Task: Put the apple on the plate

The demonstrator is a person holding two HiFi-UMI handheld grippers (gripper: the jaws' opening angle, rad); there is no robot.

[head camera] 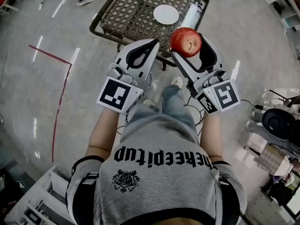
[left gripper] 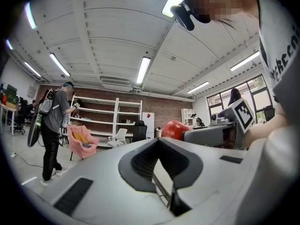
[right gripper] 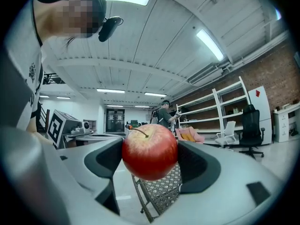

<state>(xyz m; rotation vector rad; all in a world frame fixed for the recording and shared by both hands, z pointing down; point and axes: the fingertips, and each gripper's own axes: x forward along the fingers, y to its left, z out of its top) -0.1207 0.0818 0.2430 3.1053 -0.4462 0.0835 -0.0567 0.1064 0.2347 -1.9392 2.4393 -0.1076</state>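
A red apple [head camera: 185,41] with its stem up sits between the jaws of my right gripper [head camera: 187,40], which is shut on it and held in the air just short of the table's near edge. In the right gripper view the apple [right gripper: 150,151] fills the gap of that gripper [right gripper: 150,159]. The white plate [head camera: 166,14] lies on the metal mesh table [head camera: 133,13], beyond the apple. My left gripper [head camera: 153,43] hovers beside it on the left, shut with nothing held. In the left gripper view its jaws [left gripper: 159,143] meet, and the apple [left gripper: 174,129] shows past them.
A white cylinder [head camera: 191,14] lies on the table right of the plate. A red tape line [head camera: 60,93] marks the floor at left. Dark equipment [head camera: 280,122] stands at right. A person [left gripper: 52,125], a pink armchair [left gripper: 80,139] and shelves [left gripper: 105,118] are farther off.
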